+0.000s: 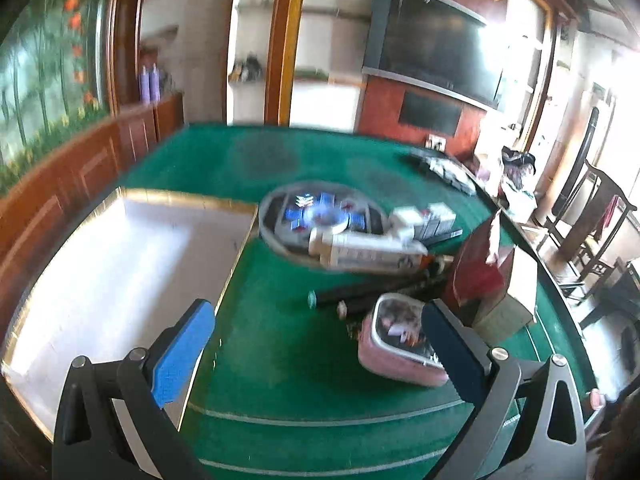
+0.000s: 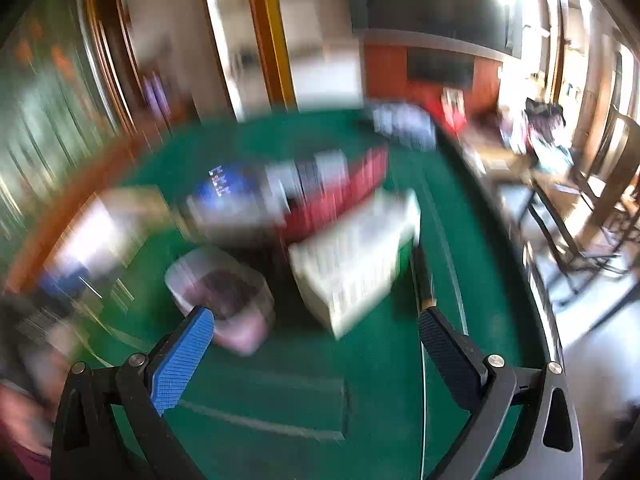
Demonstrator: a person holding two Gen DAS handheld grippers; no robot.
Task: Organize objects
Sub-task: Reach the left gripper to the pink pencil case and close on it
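A clutter of objects lies on the green felt table [image 1: 280,380]. A pink lidded box [image 1: 394,344] sits just ahead of my left gripper [image 1: 316,328], which is open and empty above the felt. Behind it lie dark tubes [image 1: 360,294], a long white carton [image 1: 368,250], a grey oval tray [image 1: 320,216] with blue items, a red box [image 1: 480,268] and a beige box [image 1: 516,296]. An open white box with gold rim [image 1: 112,276] lies at left. In the blurred right wrist view my right gripper [image 2: 316,328] is open and empty, near the pink box [image 2: 224,300] and the beige box [image 2: 352,264].
The table's curved edge runs along the right [image 1: 560,300], with dark wooden chairs [image 1: 592,224] beyond it. A wood-panelled wall [image 1: 80,168] stands at left and a large black screen [image 1: 436,44] at the back. Small packs [image 1: 444,168] lie at the table's far right.
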